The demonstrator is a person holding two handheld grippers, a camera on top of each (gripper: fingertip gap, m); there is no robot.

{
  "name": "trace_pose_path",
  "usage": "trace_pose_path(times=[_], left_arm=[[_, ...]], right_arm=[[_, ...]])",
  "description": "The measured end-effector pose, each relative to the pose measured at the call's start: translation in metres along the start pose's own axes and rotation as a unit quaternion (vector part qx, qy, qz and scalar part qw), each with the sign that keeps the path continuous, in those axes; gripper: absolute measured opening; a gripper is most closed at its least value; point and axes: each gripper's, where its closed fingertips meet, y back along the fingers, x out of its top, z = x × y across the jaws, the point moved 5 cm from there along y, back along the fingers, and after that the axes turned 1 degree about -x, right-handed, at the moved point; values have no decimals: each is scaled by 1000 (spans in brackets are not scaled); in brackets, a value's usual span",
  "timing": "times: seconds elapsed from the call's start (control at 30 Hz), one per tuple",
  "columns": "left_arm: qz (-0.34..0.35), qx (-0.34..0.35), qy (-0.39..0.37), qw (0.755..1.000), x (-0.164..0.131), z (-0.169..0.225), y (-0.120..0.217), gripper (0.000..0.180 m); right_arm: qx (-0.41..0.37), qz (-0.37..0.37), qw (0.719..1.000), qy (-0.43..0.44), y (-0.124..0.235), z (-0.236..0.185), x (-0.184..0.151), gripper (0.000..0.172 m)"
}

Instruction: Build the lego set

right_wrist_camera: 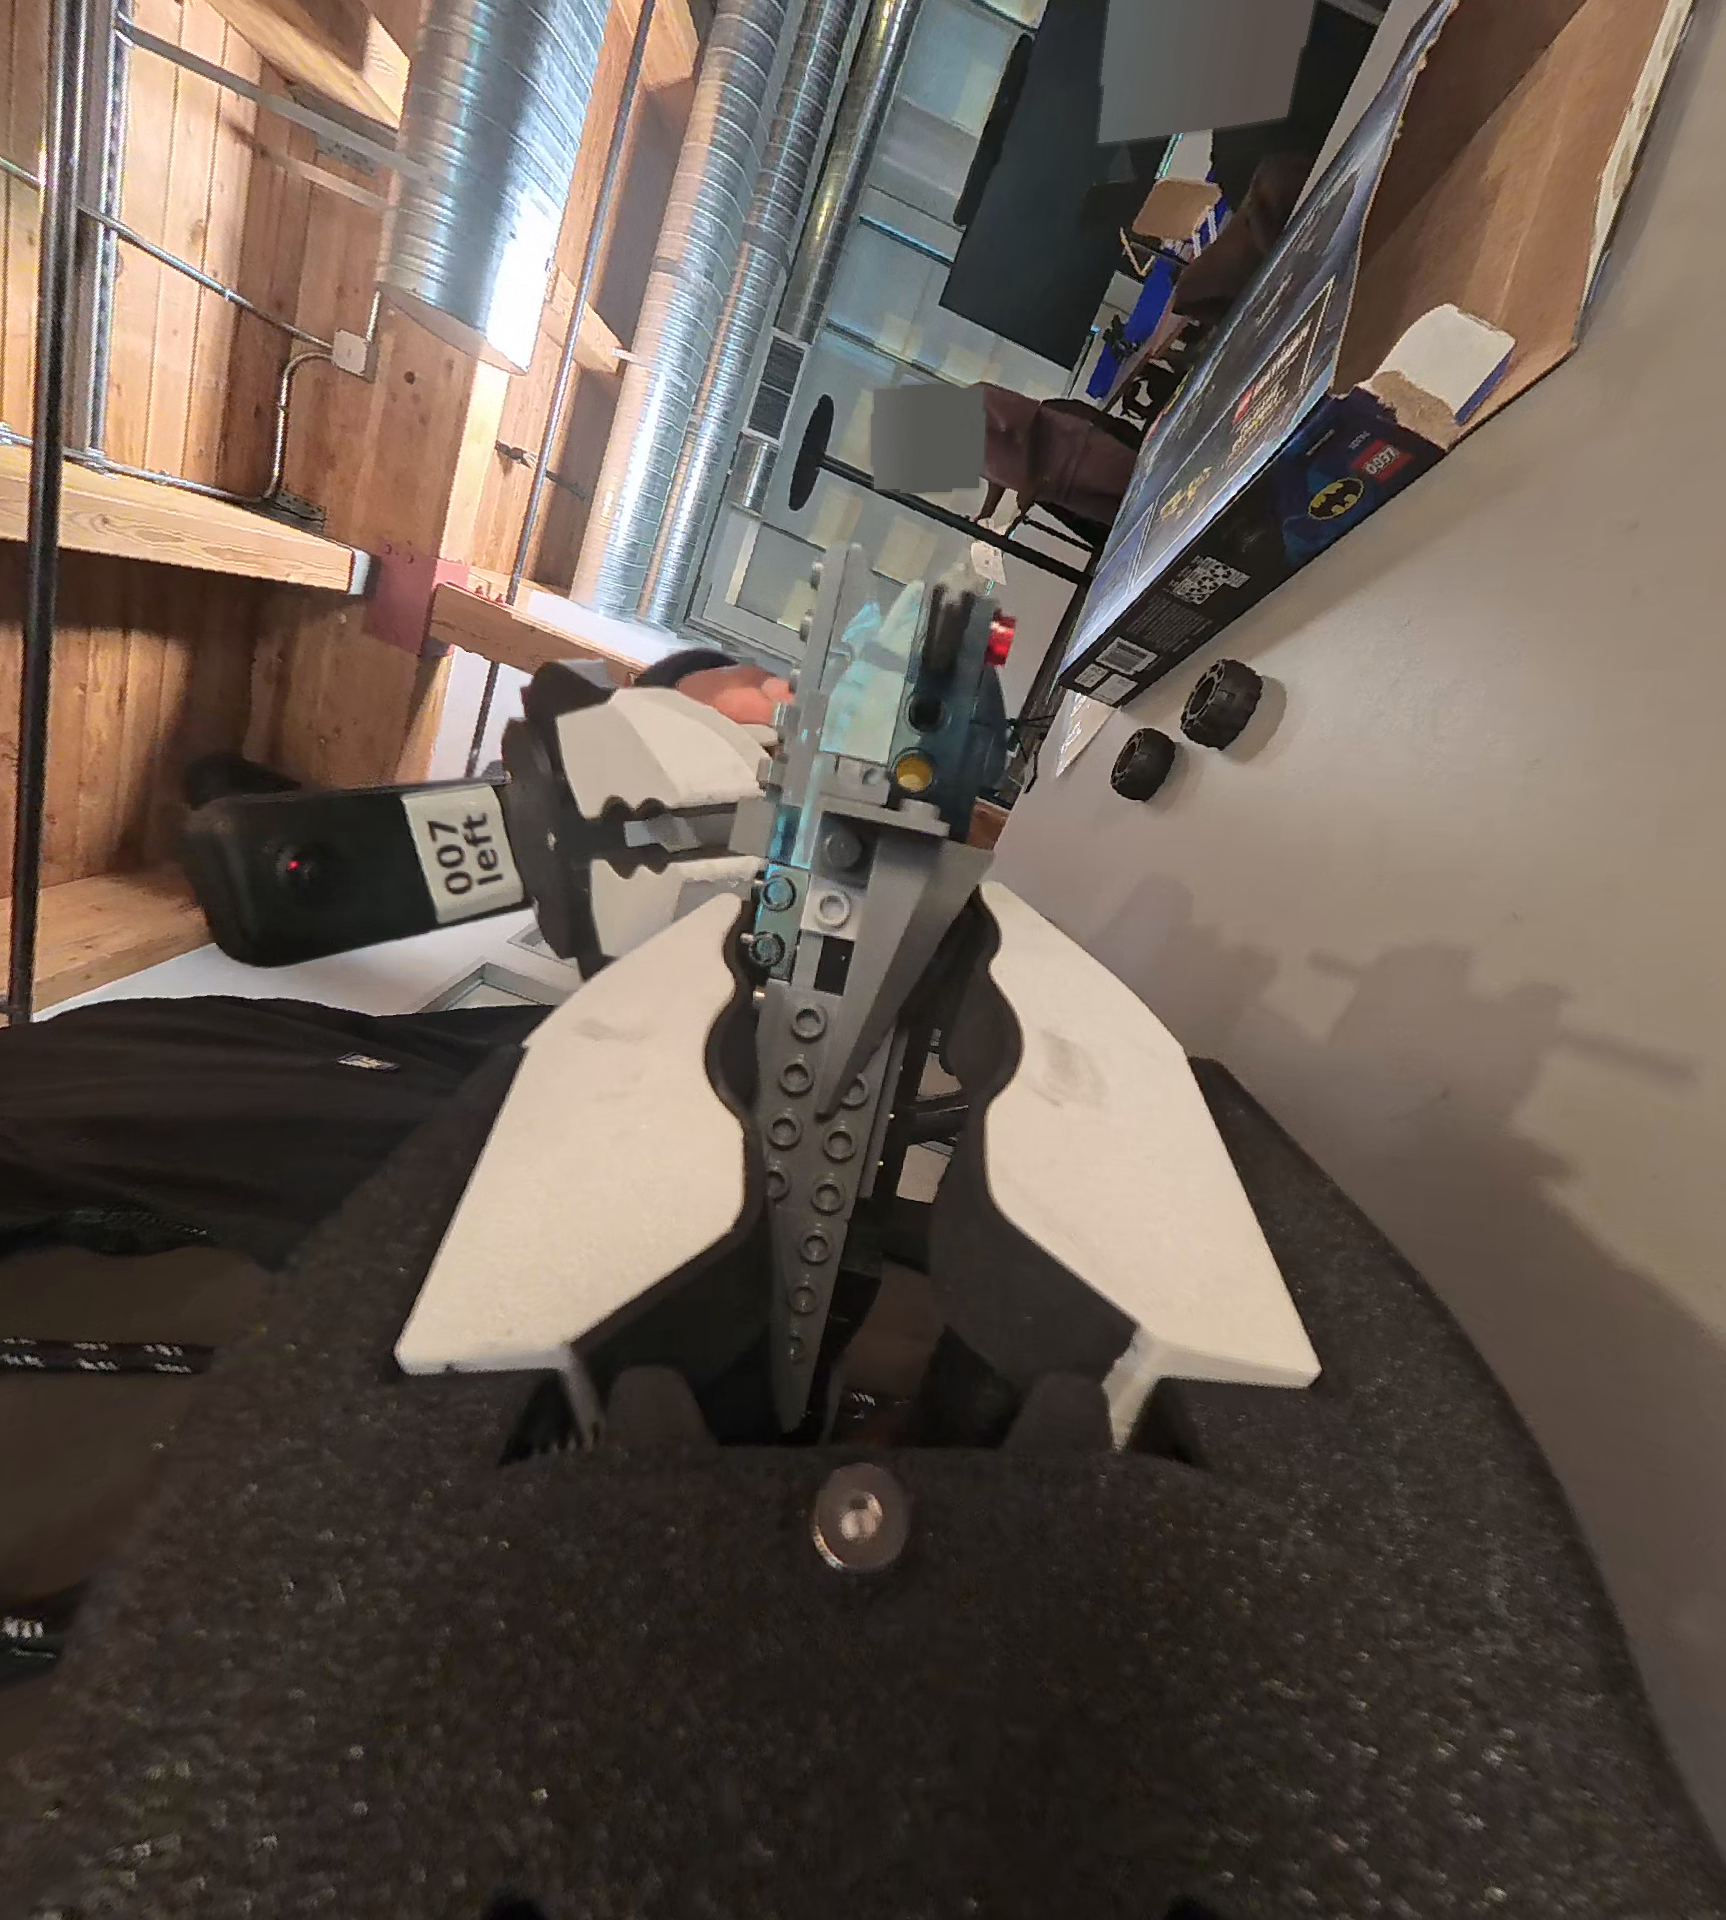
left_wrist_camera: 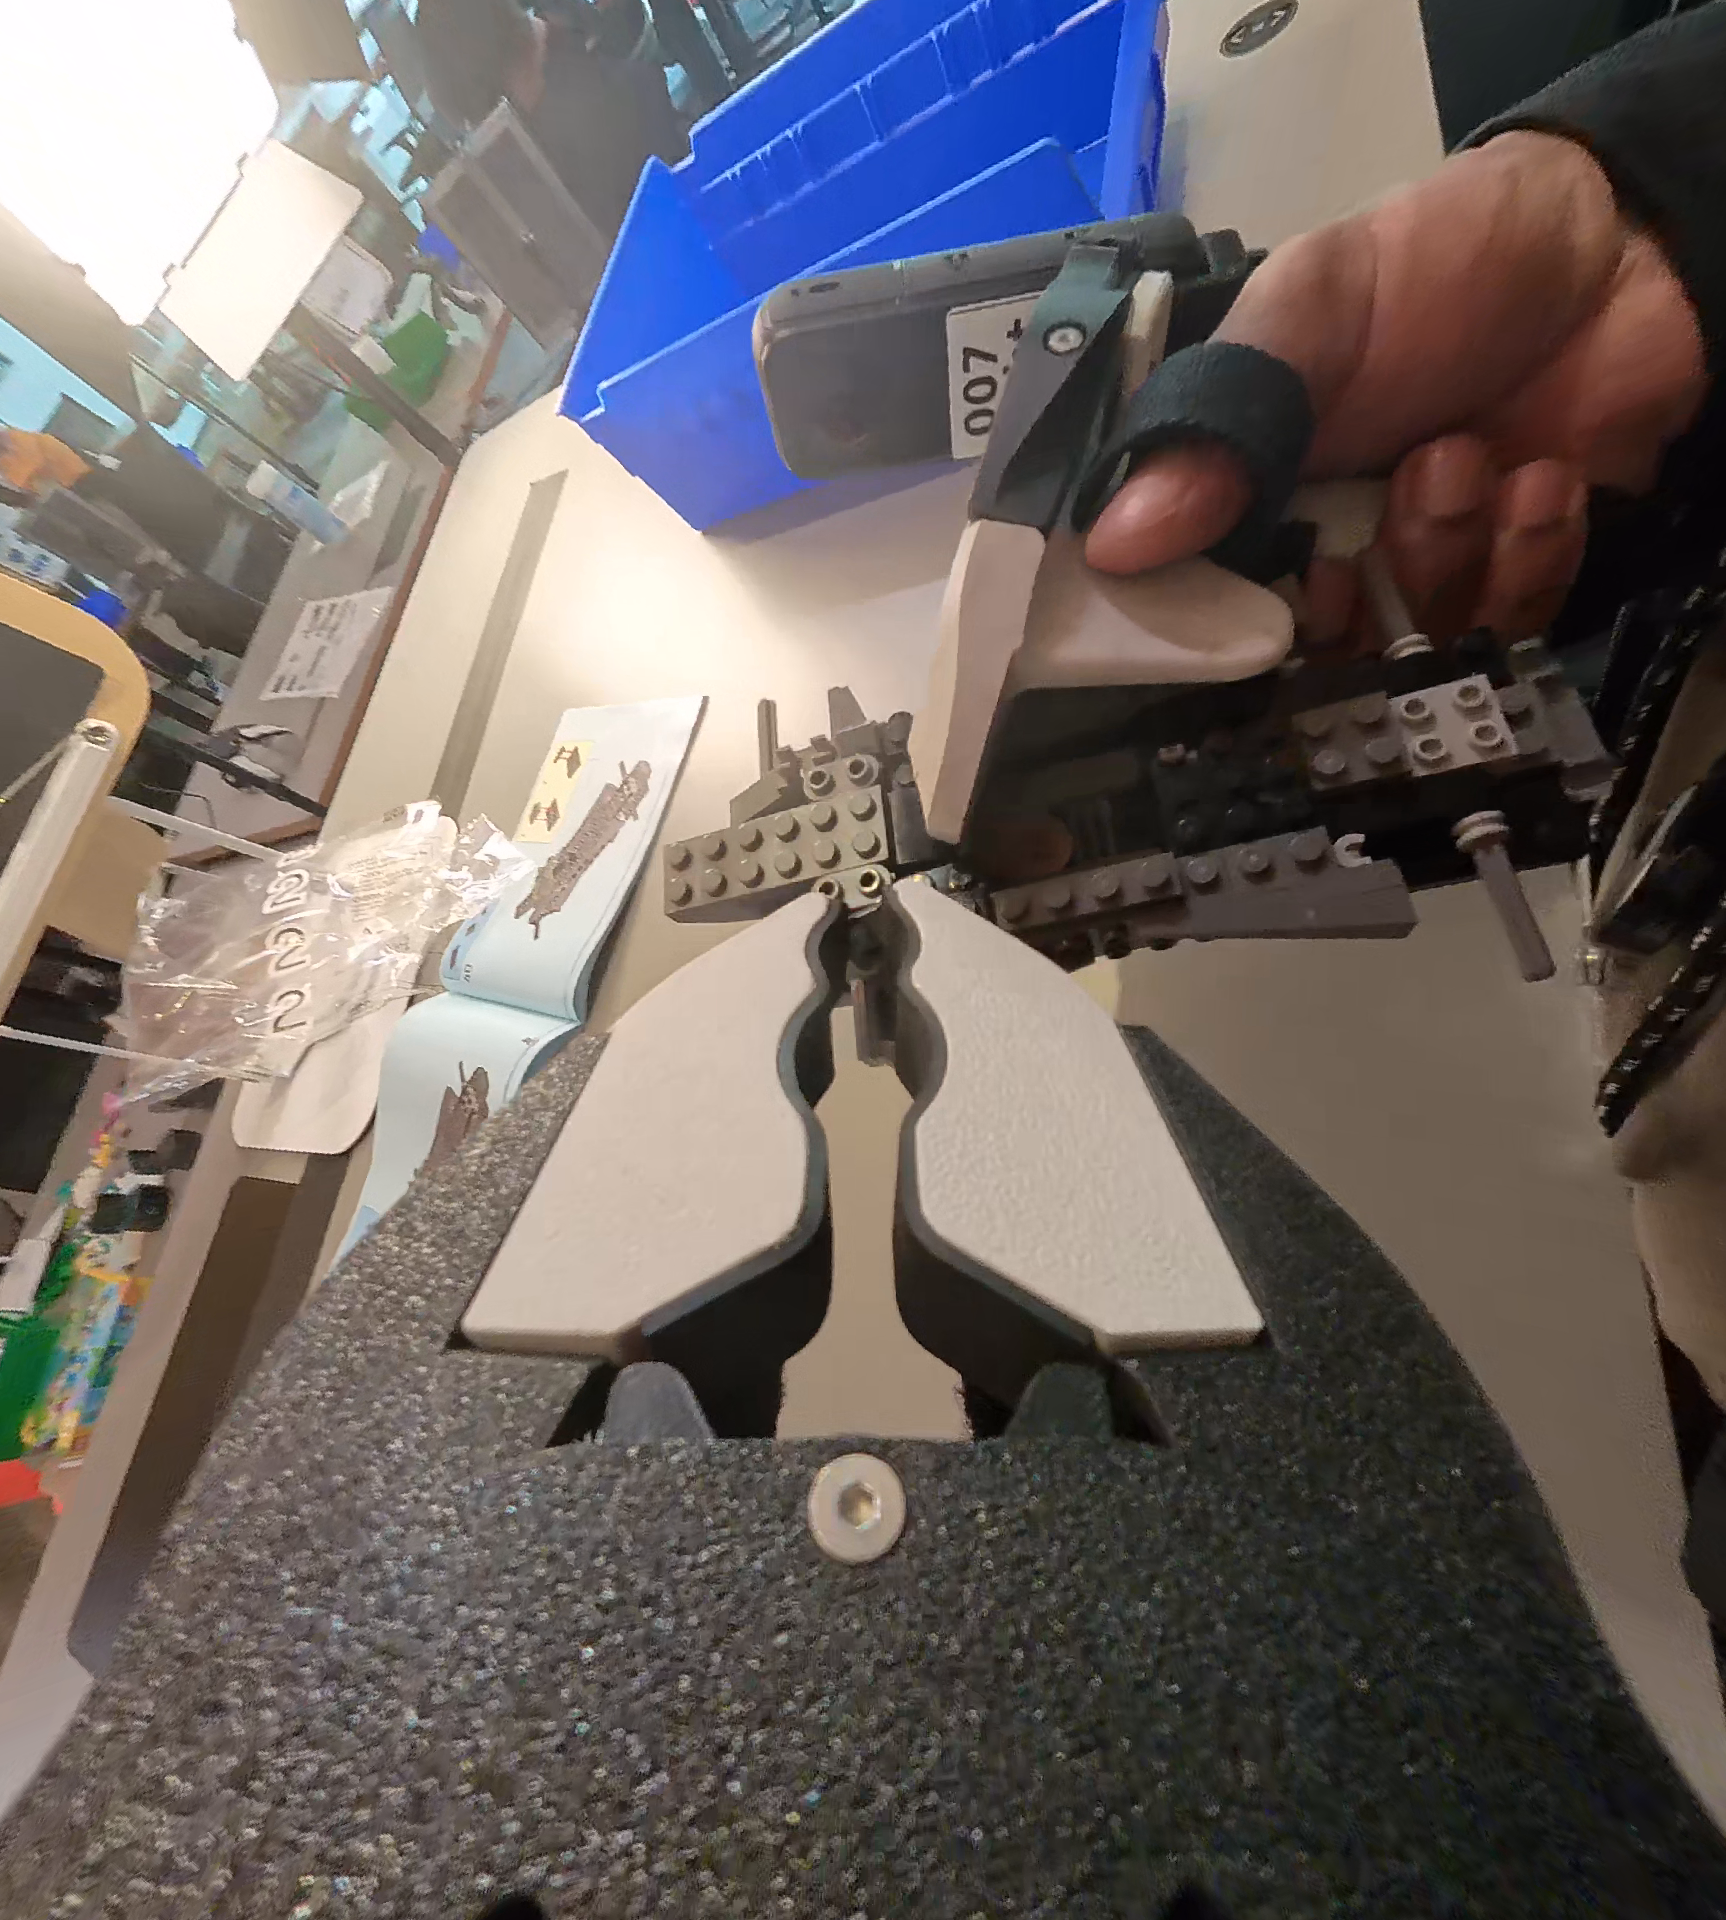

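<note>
Setting: Pale tabletop (left_wrist_camera: 1254, 1091) in a workshop with wood-panelled walls and silver ducts (right_wrist_camera: 464, 156) behind.
Model: grey and black toy-brick model (right_wrist_camera: 817, 1039), held in the air above the table between both grippers; long tapered studded plate, clear blue part and a small red piece at the far end.
Right gripper: right gripper (right_wrist_camera: 864, 956), gripped by a hand (left_wrist_camera: 1441, 416), has its white fingers (right_wrist_camera: 630, 1091) clamped on the model's body, one on each side; the tapered plate runs back between them toward the camera.
Left gripper: left gripper (left_wrist_camera: 864, 914) has its white fingers (left_wrist_camera: 703, 1091) nearly together, pinched on a small dark grey brick piece (left_wrist_camera: 869, 977) that meets the model's side by a studded grey plate (left_wrist_camera: 786, 842).
Table, left view: open pale blue instruction booklet (left_wrist_camera: 578, 862), crumpled clear plastic bags (left_wrist_camera: 287, 935) beside it, blue plastic bin (left_wrist_camera: 838, 260) farther back.
Table, right view: two loose black toy tyres (right_wrist_camera: 1191, 727) lying near a dark printed set box (right_wrist_camera: 1254, 468), which stands against an open cardboard box (right_wrist_camera: 1461, 208).
Person: dark sleeve and a patterned lanyard (left_wrist_camera: 1690, 831) close to the model.
</note>
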Motion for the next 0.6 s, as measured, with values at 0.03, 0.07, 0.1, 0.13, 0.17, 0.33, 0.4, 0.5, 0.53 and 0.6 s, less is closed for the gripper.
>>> trace_pose_path(times=[0.03, 0.07, 0.1, 0.13, 0.17, 0.33, 0.4, 0.5, 0.53, 0.6], left_arm=[[2, 5, -7, 1000, 0, 1, 0, 7], [2, 8, -12, 1000, -1, 1, 0, 7], [2, 8, -12, 1000, -1, 2, 0, 7], [2, 6, -12, 1000, -2, 2, 0, 7], [0, 6, -15, 1000, -2, 2, 0, 6], [-11, 5, -21, 1000, -2, 2, 0, 6], [-14, -5, -1, 1000, -3, 2, -1, 6], [1, -14, 50, 999, -4, -2, -1, 7], [12, -16, 77, 997, -4, -4, 0, 7], [44, -13, 142, 989, -1, -10, 4, 17]], right_arm=[[0, 0, 1000, -1, 0, 0, 0, 34], [-2, 0, 1000, -1, 0, 0, 0, 34], [-4, 0, 1000, -1, 0, 1, 0, 34], [-5, 1, 1000, -2, 0, 1, 0, 34], [-5, 1, 1000, -2, -1, 1, 1, 34], [-9, 2, 1000, -7, -1, 2, 0, 34], [-7, 3, 1000, -13, -1, 4, 0, 35], [0, 8, 1000, -20, -3, 4, 0, 34], [3, 9, 1000, -20, -4, 3, 0, 34], [3, 11, 1000, -15, -6, 0, 1, 34]])
